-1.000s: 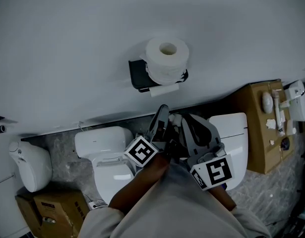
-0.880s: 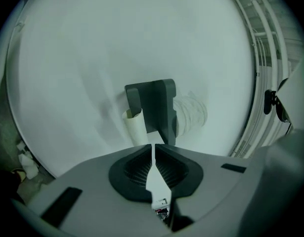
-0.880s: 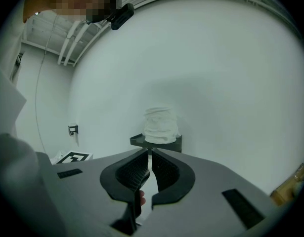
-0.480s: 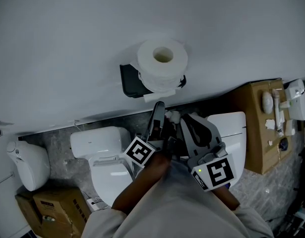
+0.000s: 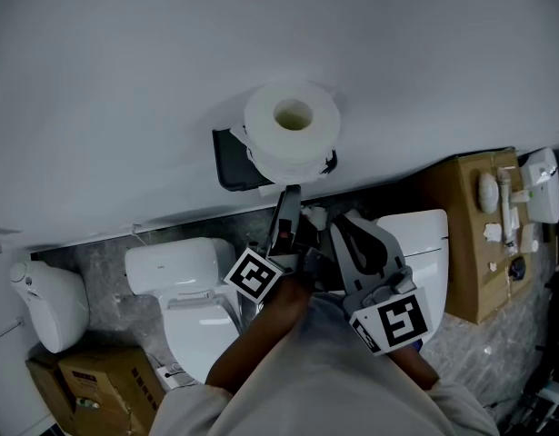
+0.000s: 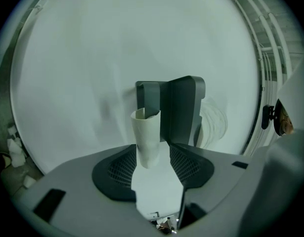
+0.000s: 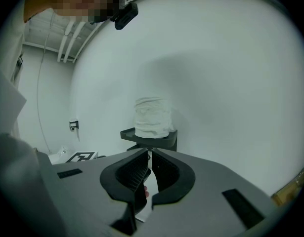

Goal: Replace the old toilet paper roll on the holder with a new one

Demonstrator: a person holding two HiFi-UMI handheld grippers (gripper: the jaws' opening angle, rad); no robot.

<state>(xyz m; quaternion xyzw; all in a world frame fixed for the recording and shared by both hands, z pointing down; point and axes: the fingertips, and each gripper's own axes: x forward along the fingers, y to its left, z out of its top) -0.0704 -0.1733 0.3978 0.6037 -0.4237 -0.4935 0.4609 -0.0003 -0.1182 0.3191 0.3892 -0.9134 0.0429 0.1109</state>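
Note:
A full white toilet paper roll (image 5: 293, 137) sits on the black wall holder (image 5: 230, 160); it also shows in the right gripper view as the roll (image 7: 152, 116) on the holder (image 7: 151, 137). My left gripper (image 6: 155, 154) points at the holder (image 6: 177, 107) and its jaws are opening. A pale, flattened paper tube (image 6: 145, 136) stands between them, leaning at the left pad with a gap on its right. In the head view the left gripper (image 5: 288, 209) is just below the roll. My right gripper (image 7: 148, 163) is shut with nothing in it, next to the left one.
The white wall fills most of each view. Below the holder stand a white toilet (image 5: 184, 275) and a second one (image 5: 426, 236). A brown cardboard box (image 5: 474, 243) with small items is at the right, another box (image 5: 88, 380) at the lower left.
In the head view the roll and holder now sit lower and further left, closer to the gripper tips. Both grippers stay close together beneath them.

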